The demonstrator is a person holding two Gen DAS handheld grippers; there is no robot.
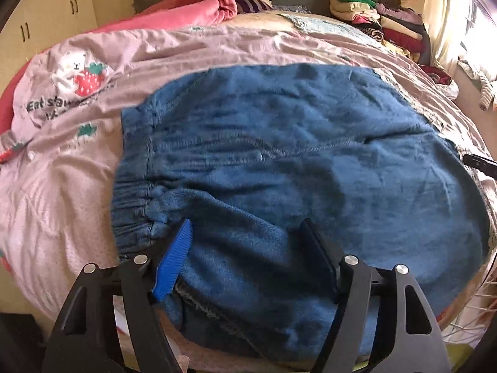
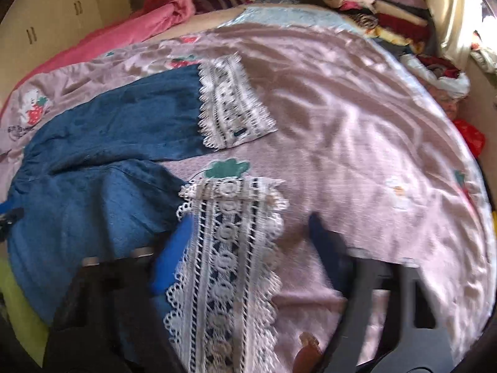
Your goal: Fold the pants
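Blue denim pants (image 1: 279,161) with an elastic waistband (image 1: 133,205) lie spread on a pink bedspread (image 1: 68,168). My left gripper (image 1: 248,233) is open, its jaws wide over the pants near the waistband. In the right wrist view the pants (image 2: 102,205) lie at left, each leg ending in a white lace cuff: the far cuff (image 2: 233,102) lies flat, the near cuff (image 2: 230,248) runs between the jaws of my right gripper (image 2: 251,227), which is open. The right view is blurred.
A pink blanket (image 1: 198,6) is bunched at the head of the bed. Stacks of folded clothes (image 1: 382,15) stand at the back right. A wooden wardrobe (image 1: 49,9) is at the left. The bedspread (image 2: 372,143) stretches right of the pants.
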